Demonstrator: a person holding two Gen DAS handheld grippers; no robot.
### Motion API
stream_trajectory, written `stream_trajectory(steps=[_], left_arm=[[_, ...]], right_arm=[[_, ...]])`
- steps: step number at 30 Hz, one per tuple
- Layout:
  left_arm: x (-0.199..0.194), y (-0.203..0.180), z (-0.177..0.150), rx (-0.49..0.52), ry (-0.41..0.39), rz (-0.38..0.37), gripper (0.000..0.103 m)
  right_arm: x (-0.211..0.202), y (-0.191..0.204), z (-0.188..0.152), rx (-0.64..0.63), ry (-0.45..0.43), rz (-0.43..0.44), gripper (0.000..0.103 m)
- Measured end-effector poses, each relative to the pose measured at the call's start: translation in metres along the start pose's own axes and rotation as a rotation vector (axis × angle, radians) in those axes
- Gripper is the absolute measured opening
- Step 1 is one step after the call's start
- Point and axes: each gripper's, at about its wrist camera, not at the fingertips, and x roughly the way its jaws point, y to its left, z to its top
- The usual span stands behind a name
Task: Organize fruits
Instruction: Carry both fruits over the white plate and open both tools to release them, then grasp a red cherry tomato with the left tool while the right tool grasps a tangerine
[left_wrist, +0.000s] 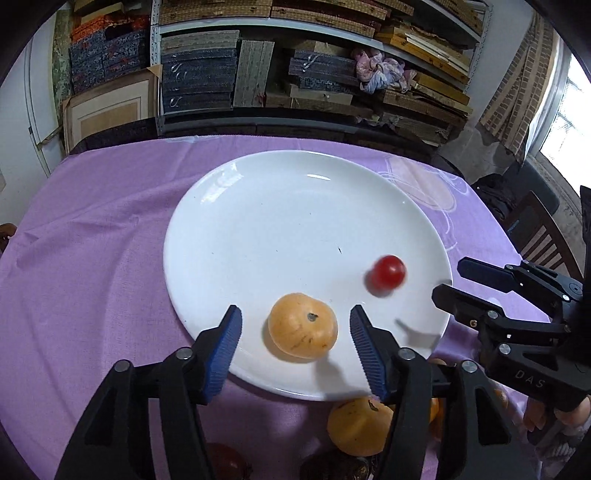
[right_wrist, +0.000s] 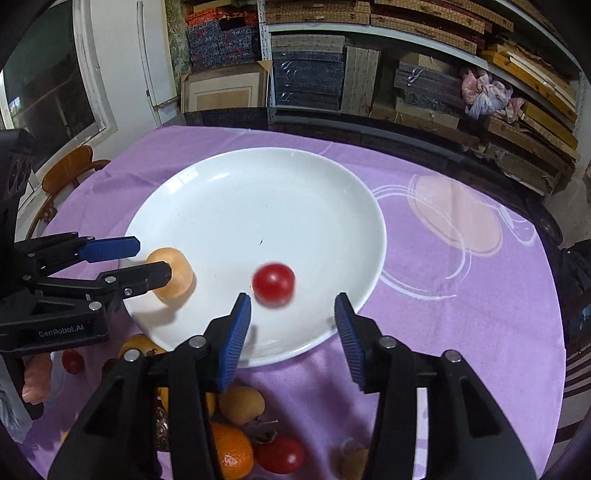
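Observation:
A white plate lies on the purple tablecloth; it also shows in the right wrist view. A pale orange fruit rests on its near part, between the fingers of my open left gripper, untouched. A small red tomato is blurred on the plate's near right. In the right wrist view the tomato is just beyond my open, empty right gripper. The pale fruit shows there between the left gripper's fingers. The right gripper shows at the right of the left wrist view.
Several loose fruits lie on the cloth before the plate: an orange, a red tomato, a yellow fruit, another pale orange fruit. Wooden chairs stand at the table's sides. Shelves of boxes stand behind.

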Motion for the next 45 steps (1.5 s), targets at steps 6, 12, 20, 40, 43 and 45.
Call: stream_trajectory(steps=[6, 12, 20, 40, 43, 45], left_arm=[[-0.064, 0.021, -0.022, 0.007, -0.066, 0.010, 0.067], [-0.118, 0.049, -0.103, 0.050, -0.100, 0.097, 0.074], [-0.113, 0.050, -0.162, 0.071, -0.097, 0.120, 0.074], [-0.063, 0.029, -0.145, 0.071, -0.055, 0.024, 0.061], [-0.060, 0.029, -0.144, 0.073, -0.049, 0.026, 0.057], [-0.058, 0.028, -0.144, 0.068, -0.042, 0.016, 0.046]], right_arm=[[-0.061, -0.011, -0.043, 0.022, -0.081, -0.019, 0.080], [-0.127, -0.029, -0.128, 0.129, -0.211, -0.024, 0.094], [-0.146, -0.051, -0.180, 0.277, -0.309, 0.023, 0.094], [-0.145, -0.031, -0.176, 0.209, -0.337, -0.045, 0.099], [-0.145, -0.031, -0.176, 0.205, -0.336, -0.043, 0.099], [-0.145, -0.029, -0.177, 0.198, -0.334, -0.041, 0.099]])
